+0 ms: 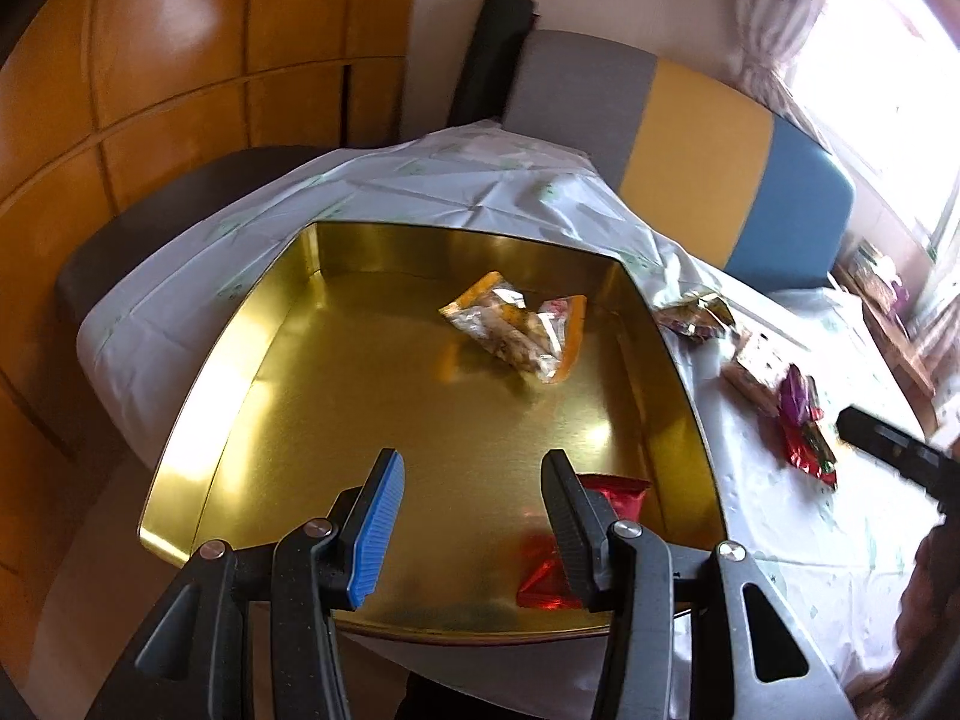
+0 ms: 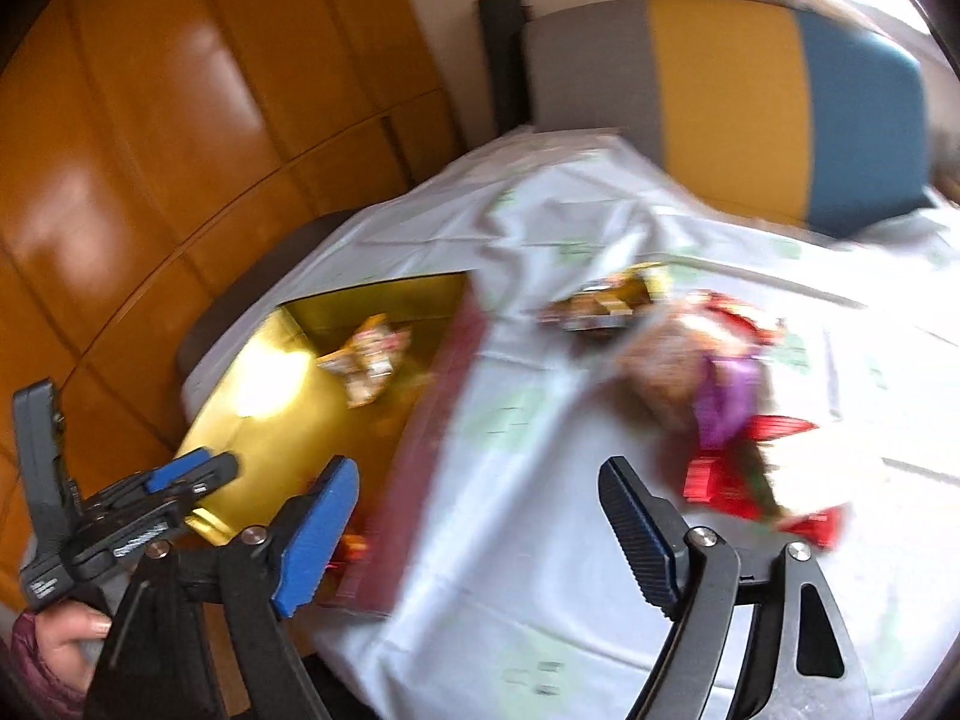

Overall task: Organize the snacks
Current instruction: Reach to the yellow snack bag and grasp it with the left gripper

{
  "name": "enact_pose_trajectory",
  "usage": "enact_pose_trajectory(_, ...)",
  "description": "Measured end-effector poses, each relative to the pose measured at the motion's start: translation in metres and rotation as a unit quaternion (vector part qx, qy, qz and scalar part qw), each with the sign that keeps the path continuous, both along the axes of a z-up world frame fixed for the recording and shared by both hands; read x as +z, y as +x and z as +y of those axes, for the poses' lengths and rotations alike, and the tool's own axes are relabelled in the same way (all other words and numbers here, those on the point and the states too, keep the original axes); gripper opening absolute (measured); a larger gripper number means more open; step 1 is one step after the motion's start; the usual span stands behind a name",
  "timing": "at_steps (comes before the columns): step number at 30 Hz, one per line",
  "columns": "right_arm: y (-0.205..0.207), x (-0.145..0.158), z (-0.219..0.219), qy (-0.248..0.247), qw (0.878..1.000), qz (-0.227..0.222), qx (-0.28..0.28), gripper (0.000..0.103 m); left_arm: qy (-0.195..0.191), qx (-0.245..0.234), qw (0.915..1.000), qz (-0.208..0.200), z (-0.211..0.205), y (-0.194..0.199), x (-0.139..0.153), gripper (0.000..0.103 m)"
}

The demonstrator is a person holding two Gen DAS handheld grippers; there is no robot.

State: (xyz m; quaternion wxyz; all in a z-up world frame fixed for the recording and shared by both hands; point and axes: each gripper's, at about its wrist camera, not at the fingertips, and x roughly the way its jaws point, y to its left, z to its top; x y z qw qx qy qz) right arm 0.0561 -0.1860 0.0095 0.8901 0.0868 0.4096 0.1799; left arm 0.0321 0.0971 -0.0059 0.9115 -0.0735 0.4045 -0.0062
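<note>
Left wrist: left tool (image 1: 474, 480) open, empty, over gold tin (image 1: 198, 420); tin holds orange pack (image 1: 516, 330) and red pack (image 1: 558, 564).

Right wrist: right tool (image 2: 480, 498) open, empty, near loose snacks (image 2: 720, 384) on desk (image 2: 510, 570). Advice: pinch one wrapper edge, lift clear of tin wall.

The tin (image 1: 252, 396) is shiny gold inside. In it lie an orange-and-silver packet (image 1: 516, 330) and a red foil packet (image 1: 600, 540). The tablecloth (image 1: 420, 186) is white with faint green print. The chair back (image 1: 690, 150) is striped grey, yellow and blue.
</note>
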Motion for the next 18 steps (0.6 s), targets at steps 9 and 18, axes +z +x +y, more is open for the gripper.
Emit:
enact_pose_trajectory(9, 0.007, 0.003, -0.093, -0.057, 0.996, 0.009, -0.066, 0.089, 0.029, -0.091, 0.9952, -0.020, -0.046, 0.025, 0.029, 0.048)
enact_pose_trajectory(18, 0.018, -0.008, -0.152, -0.073, 0.993, 0.020, -0.094, 0.090, 0.064, -0.171, 0.9832, -0.003, -0.110, 0.084, 0.044, 0.048)
